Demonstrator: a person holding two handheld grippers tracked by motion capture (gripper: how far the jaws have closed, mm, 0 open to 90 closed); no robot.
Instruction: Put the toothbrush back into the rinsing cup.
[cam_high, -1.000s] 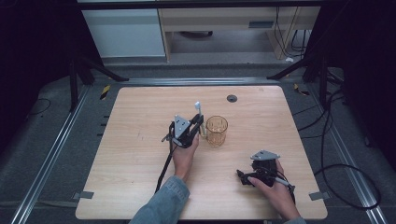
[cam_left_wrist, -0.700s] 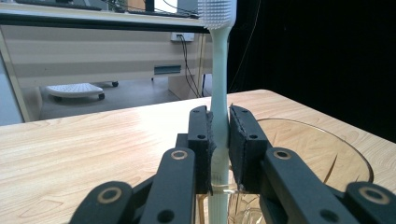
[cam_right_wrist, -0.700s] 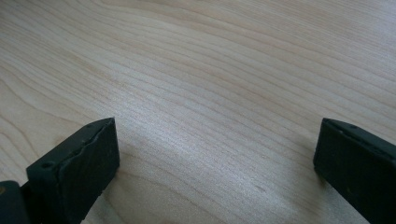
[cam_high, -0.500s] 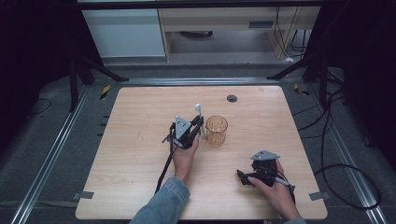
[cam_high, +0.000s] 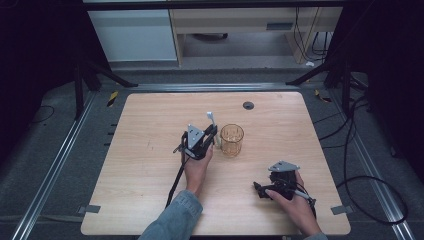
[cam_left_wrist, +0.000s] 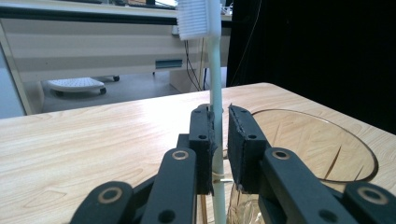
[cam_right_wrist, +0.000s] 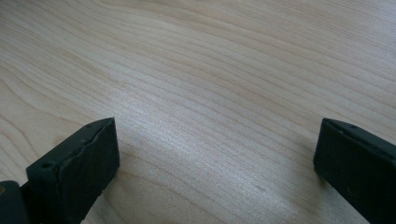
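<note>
White plastic toothbrush (cam_left_wrist: 214, 88) stands upright, bristles on top, clamped between the pads of the left gripper (cam_high: 209, 136) just beside the amber ribbed glass cup (cam_high: 232, 139), near the middle of the pale wooden table (cam_high: 150, 120). The right gripper (cam_high: 278, 186) rests near the table's front edge, its jaws spread wide on nothing.

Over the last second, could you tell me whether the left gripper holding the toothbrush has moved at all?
No. In the high view the left gripper sits beside the amber glass as before, toothbrush upright in its jaws.
</note>
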